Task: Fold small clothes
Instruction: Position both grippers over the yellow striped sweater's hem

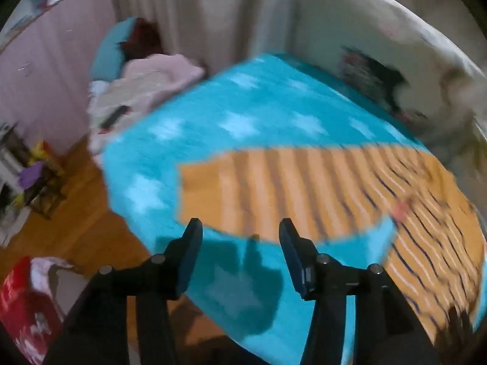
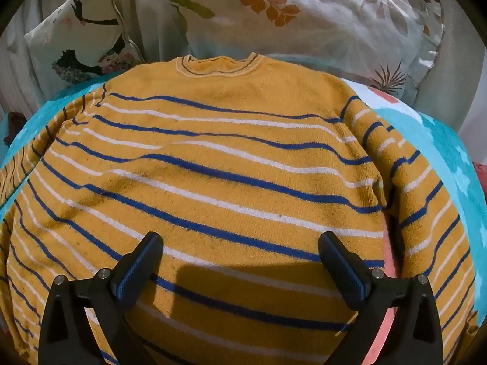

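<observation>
A mustard-yellow sweater (image 2: 231, 164) with blue and white stripes lies flat on a turquoise blanket (image 2: 450, 149), collar toward the pillows. Its right sleeve (image 2: 420, 182) lies folded down along the body. My right gripper (image 2: 240, 243) is open and empty just above the lower body of the sweater. In the left wrist view the sweater's left sleeve (image 1: 274, 191) stretches out flat across the blanket (image 1: 243, 112). My left gripper (image 1: 240, 228) is open and empty, hovering just short of the sleeve's near edge. That view is motion-blurred.
Patterned pillows (image 2: 304, 15) stand behind the sweater's collar. A pink heap of bedding (image 1: 146, 82) lies at the bed's far corner. Wooden floor (image 1: 76, 213) runs beside the bed, with a red box (image 1: 21, 298) and clutter (image 1: 36, 179).
</observation>
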The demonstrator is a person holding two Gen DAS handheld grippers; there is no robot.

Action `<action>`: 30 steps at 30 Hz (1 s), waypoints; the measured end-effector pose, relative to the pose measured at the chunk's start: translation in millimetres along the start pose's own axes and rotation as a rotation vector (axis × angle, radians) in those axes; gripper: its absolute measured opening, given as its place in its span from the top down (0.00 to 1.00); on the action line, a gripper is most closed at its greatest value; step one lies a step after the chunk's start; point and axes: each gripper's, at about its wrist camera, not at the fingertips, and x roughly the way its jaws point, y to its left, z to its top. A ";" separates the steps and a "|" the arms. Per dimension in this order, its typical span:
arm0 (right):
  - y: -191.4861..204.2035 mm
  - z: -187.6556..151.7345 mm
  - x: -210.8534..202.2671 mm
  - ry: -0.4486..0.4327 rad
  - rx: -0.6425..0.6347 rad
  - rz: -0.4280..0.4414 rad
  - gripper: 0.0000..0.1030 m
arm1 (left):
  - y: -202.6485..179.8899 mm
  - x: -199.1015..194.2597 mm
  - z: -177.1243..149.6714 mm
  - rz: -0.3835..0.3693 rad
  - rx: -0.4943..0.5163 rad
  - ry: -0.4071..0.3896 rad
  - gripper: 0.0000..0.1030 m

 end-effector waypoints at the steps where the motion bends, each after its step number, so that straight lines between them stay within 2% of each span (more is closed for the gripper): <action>1: -3.0 -1.2 -0.2 -0.004 -0.002 0.003 0.00 | -9.7 0.8 -6.1 -0.031 0.015 0.022 0.47; 4: -1.6 0.7 1.6 -0.004 -0.007 0.000 0.00 | -48.2 5.2 -39.2 -0.183 0.077 0.123 0.42; 6: -1.0 2.2 3.0 -0.006 -0.010 -0.002 0.00 | -70.3 7.0 -56.6 -0.245 0.126 0.166 0.40; 10: 0.4 -2.6 0.8 -0.007 -0.008 -0.006 0.00 | -103.5 8.9 -77.9 -0.318 0.205 0.213 0.33; 13: 0.4 -2.0 1.1 -0.006 -0.007 -0.008 0.00 | -118.8 7.8 -89.1 -0.290 0.266 0.218 0.32; 14: -0.2 -1.6 1.2 -0.006 -0.008 -0.008 0.00 | -120.4 7.2 -94.0 -0.273 0.282 0.223 0.38; 15: 1.3 -3.4 0.9 -0.009 -0.004 -0.006 0.00 | -120.6 7.4 -99.1 -0.246 0.305 0.227 0.51; 16: 1.5 -3.7 0.9 -0.010 -0.004 -0.005 0.00 | -120.3 7.9 -105.3 -0.220 0.322 0.233 0.88; 17: 1.1 -2.0 2.1 -0.010 -0.005 -0.003 0.00 | -113.9 6.4 -108.5 -0.202 0.332 0.246 0.93; 25: 1.3 -1.3 1.4 -0.003 -0.008 -0.011 0.00 | -26.8 -9.4 -111.6 -0.042 0.170 0.218 0.97; 28: 1.1 0.6 0.5 0.009 -0.006 -0.010 0.00 | -1.6 -26.3 -112.7 -0.059 0.113 0.196 0.96; 30: -0.1 3.1 -0.4 0.032 0.000 -0.005 0.00 | -1.5 -39.3 -111.2 -0.073 0.120 0.163 0.86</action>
